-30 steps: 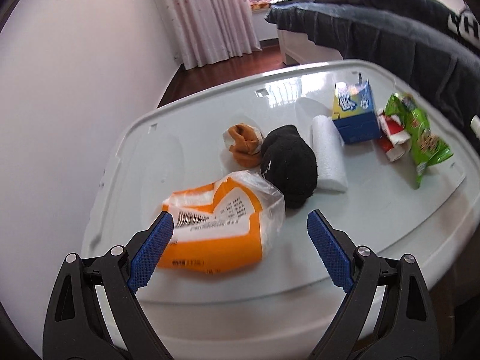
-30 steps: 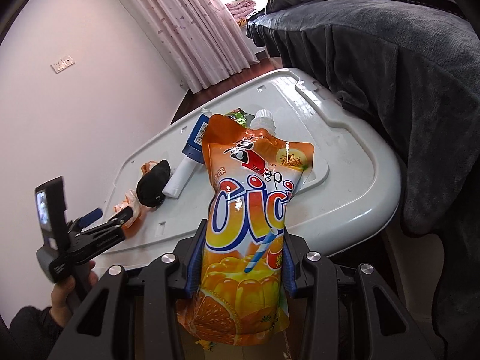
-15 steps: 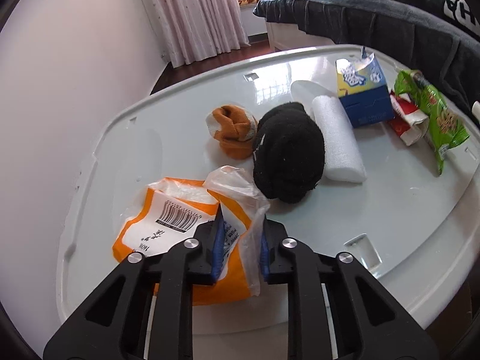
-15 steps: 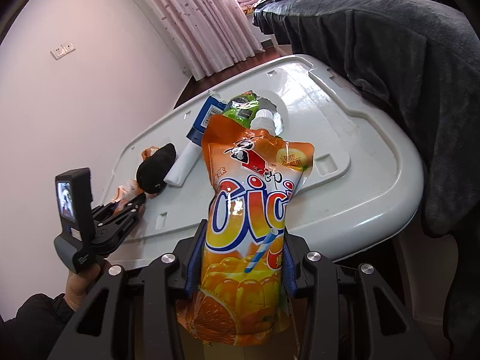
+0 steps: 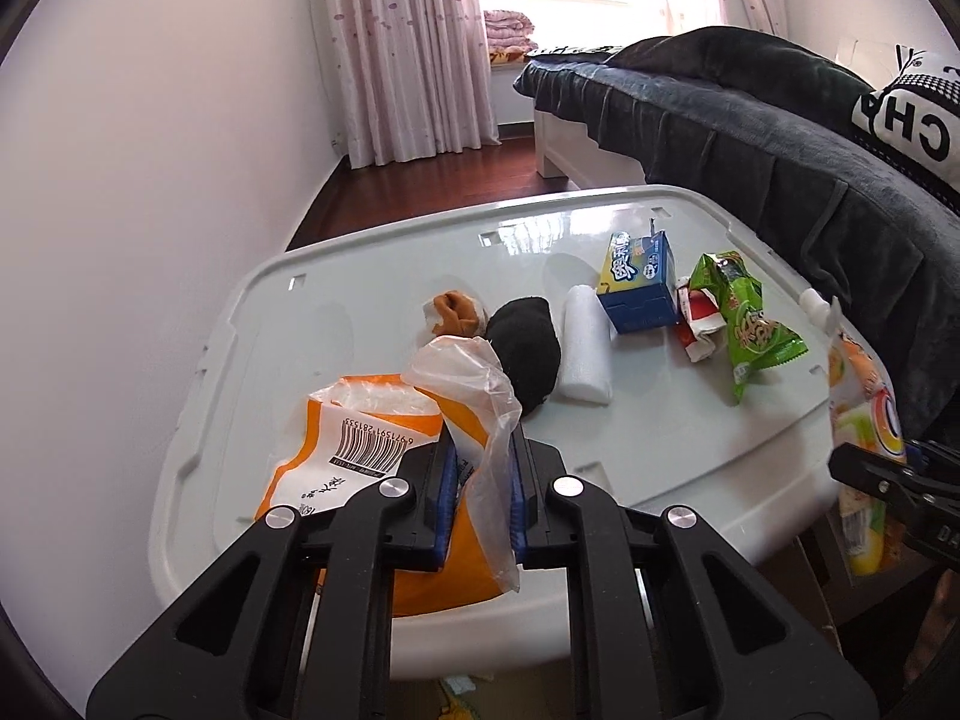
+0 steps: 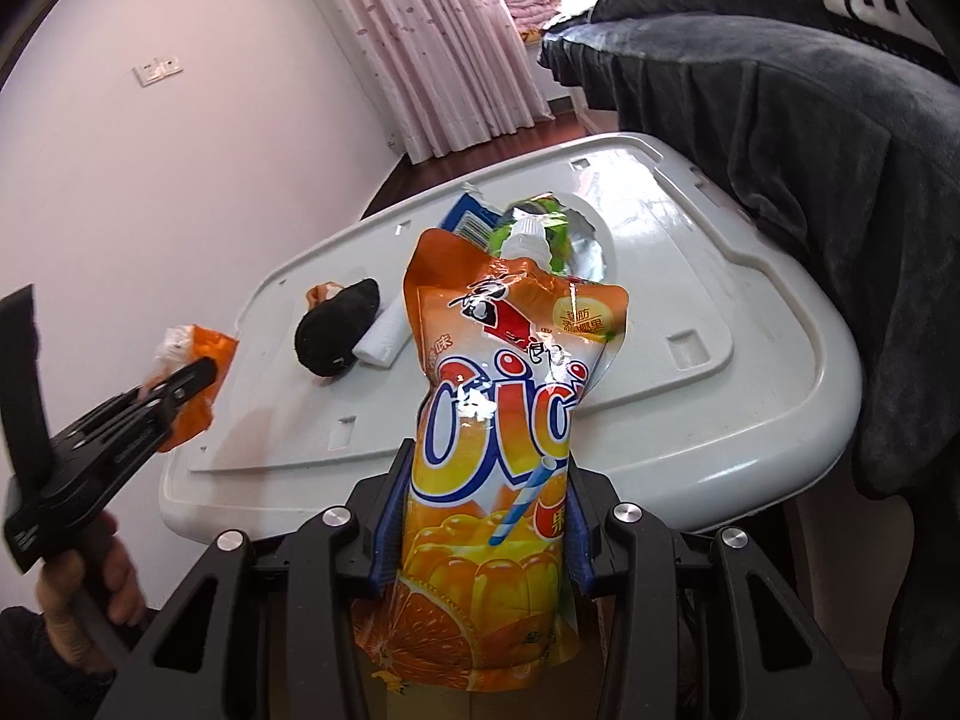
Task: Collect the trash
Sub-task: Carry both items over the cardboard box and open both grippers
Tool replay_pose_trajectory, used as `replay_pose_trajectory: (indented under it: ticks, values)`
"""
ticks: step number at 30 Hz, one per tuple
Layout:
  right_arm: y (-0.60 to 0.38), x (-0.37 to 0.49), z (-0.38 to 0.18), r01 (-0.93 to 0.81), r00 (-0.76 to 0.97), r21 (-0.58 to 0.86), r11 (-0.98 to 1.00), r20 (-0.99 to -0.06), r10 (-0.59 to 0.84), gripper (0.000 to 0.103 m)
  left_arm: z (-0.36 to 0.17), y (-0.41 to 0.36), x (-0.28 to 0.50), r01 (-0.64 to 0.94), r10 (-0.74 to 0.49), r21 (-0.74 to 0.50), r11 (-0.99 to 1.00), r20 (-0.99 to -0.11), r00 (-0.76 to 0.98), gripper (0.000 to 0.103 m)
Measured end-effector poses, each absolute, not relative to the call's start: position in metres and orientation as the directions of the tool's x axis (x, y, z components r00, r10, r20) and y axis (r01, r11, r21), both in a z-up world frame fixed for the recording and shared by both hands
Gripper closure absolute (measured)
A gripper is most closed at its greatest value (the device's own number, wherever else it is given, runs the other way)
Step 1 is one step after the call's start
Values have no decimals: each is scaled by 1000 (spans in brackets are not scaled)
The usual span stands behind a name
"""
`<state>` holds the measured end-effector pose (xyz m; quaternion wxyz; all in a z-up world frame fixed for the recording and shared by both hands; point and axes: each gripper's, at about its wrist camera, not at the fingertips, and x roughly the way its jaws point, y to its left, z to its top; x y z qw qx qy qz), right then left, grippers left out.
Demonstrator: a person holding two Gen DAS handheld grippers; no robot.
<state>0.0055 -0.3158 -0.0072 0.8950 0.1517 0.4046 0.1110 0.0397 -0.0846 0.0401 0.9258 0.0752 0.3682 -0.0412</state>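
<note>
Bedroom light falls on the white plastic worktop point(image 5: 360, 324) beside the dark bed point(image 5: 750, 138), where the trash lies scattered. Nearest to me, my left gripper point(image 5: 480, 498) has its fingers pressed together on the orange plastic bag point(image 5: 360, 456), pinching its clear torn flap, probably so the limp film lifts off the surface in one piece. My right gripper point(image 6: 483, 534) is clamped around one orange juice pouch point(image 6: 510, 396), held upright by its lower body off the worktop's edge, likely to keep the spout up. Left on the worktop I count one black sock point(image 5: 528, 348), one small orange wad point(image 5: 456, 312), one white foam roll point(image 5: 585, 348), one blue carton point(image 5: 639, 282), one red-and-white wrapper point(image 5: 699, 324) and one green snack packet point(image 5: 747, 324).
</note>
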Motion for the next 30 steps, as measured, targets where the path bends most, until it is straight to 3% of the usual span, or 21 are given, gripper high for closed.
replay_pose_trajectory:
  ticks: [15,30]
  values:
    - [-292,-36,8,-203,698,269,942,-635,331,61,51,-82,-37,69,-22,40,997,-697,717,90]
    - [-277,-127,-11,-279,605,254,926,-703,375,60,-2,-65,-117,92,-79,-30,995,-802,592,90]
